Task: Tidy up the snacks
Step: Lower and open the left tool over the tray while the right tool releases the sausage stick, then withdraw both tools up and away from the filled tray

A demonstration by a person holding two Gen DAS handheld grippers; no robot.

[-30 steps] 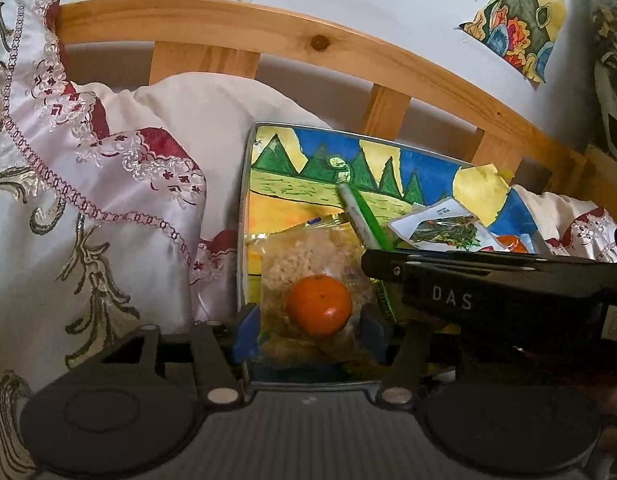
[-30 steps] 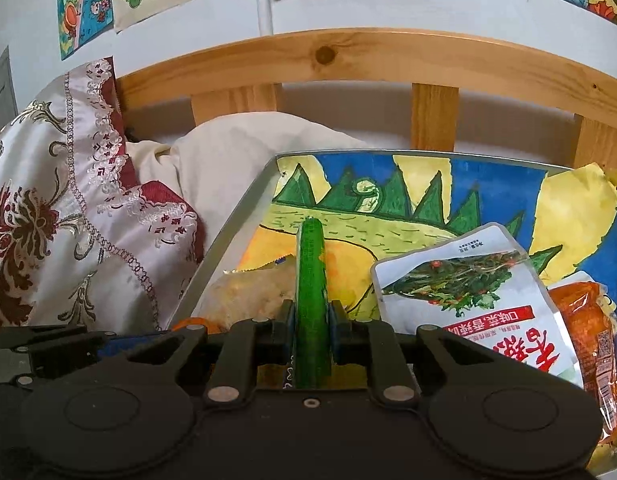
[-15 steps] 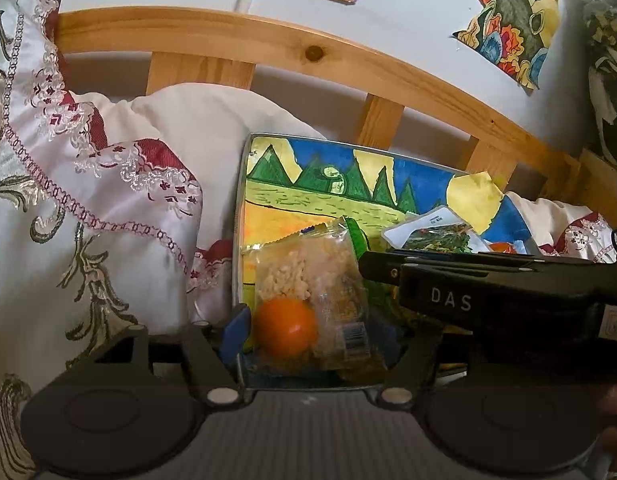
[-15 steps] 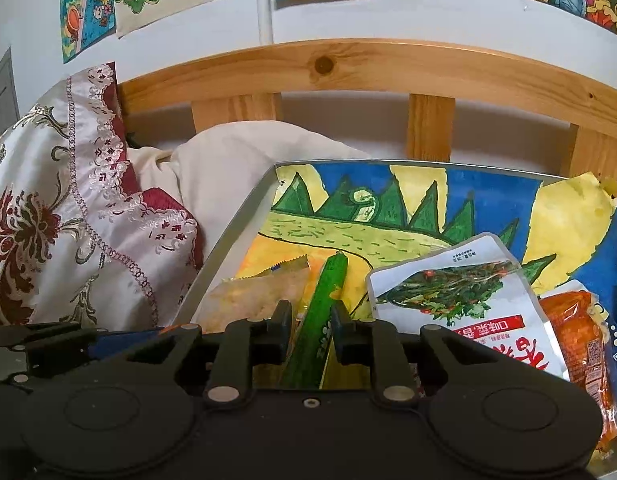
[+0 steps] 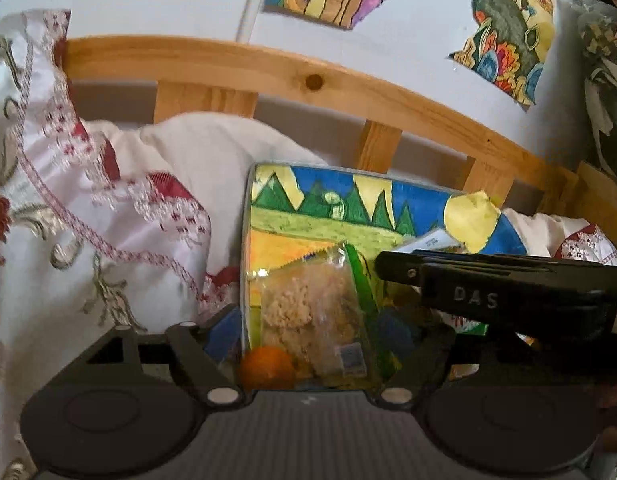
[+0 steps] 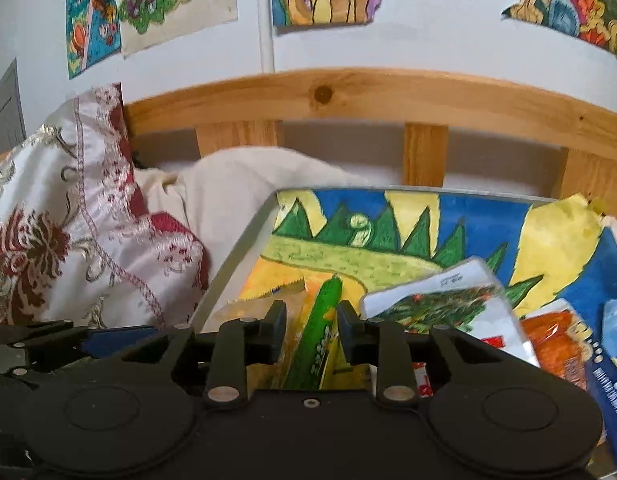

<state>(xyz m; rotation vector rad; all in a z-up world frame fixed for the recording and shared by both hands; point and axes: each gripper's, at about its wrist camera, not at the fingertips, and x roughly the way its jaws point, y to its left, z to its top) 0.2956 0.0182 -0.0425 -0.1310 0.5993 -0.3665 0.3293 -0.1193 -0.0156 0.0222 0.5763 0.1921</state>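
Observation:
In the left wrist view, a clear bag of crumbly snack (image 5: 308, 312) with an orange round (image 5: 268, 366) at its near end lies on the painted tray (image 5: 245, 240). My left gripper (image 5: 308, 334) straddles the bag; its jaws are opening and the blue pads (image 5: 222, 332) stand clear of it. In the right wrist view, a green stick pack (image 6: 320, 336) leans between the fingers of my right gripper (image 6: 312, 332). Those jaws are opening too, with a gap on either side of the pack. The right gripper's side (image 5: 488, 292) crosses the left wrist view.
A white pouch with a green picture (image 6: 440, 304), an orange packet (image 6: 556, 340) and a blue packet (image 6: 610, 376) lie on the tray's right part. Embroidered pillows (image 6: 68, 240) crowd the left. A wooden headboard (image 6: 388, 92) stands behind, with drawings on the wall.
Both pairs of jaws widened. The left pads let go of the bag, which now lies lower on the tray. The right fingers released the green stick, which tipped from upright to a lean.

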